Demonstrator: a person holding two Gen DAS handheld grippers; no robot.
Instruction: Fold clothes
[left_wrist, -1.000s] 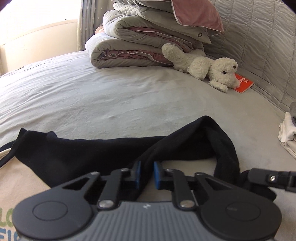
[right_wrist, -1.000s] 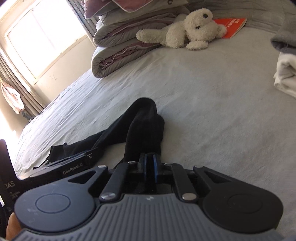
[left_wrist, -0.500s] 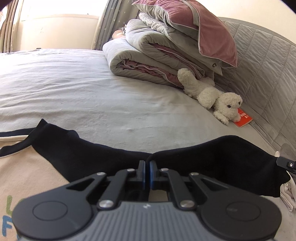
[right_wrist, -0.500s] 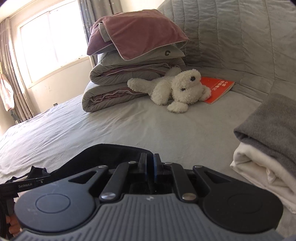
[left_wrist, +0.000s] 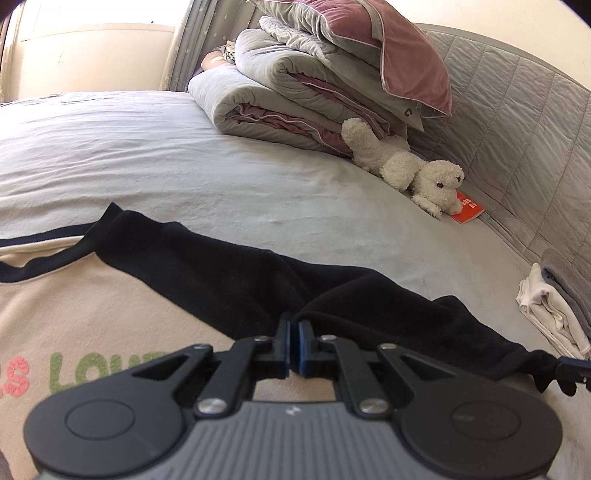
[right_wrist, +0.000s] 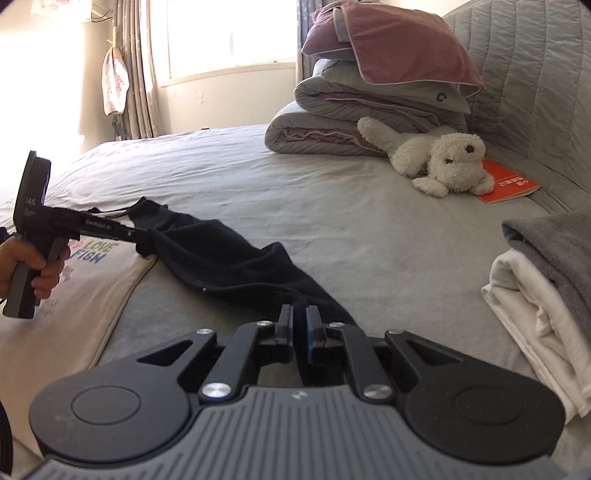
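Note:
A cream sweatshirt (left_wrist: 74, 314) with green and pink lettering and black sleeves lies on the grey bed (left_wrist: 184, 177). One black sleeve (left_wrist: 221, 273) stretches out to the right of it. My left gripper (left_wrist: 294, 325) is shut on the sleeve's lower edge about halfway along. My right gripper (right_wrist: 300, 314) is shut on the sleeve's cuff end, and its tip shows at the far right of the left wrist view (left_wrist: 570, 369). In the right wrist view the sleeve (right_wrist: 229, 262) runs slack from my jaws to the left gripper (right_wrist: 138, 236), which a hand (right_wrist: 37, 266) holds.
A folded pile of white and grey clothes (right_wrist: 546, 280) lies at the right by the quilted headboard (right_wrist: 535, 74). Further back are a white plush dog (right_wrist: 439, 158), a red booklet (right_wrist: 509, 182) and stacked folded duvets with a pink pillow (right_wrist: 369, 96). A window with curtains (right_wrist: 140, 66) is behind the bed.
The left jaws closed on the sleeve. The right gripper rolled and drew the cuff to the right, so the sleeve went from a humped arch to lying stretched out between the grippers.

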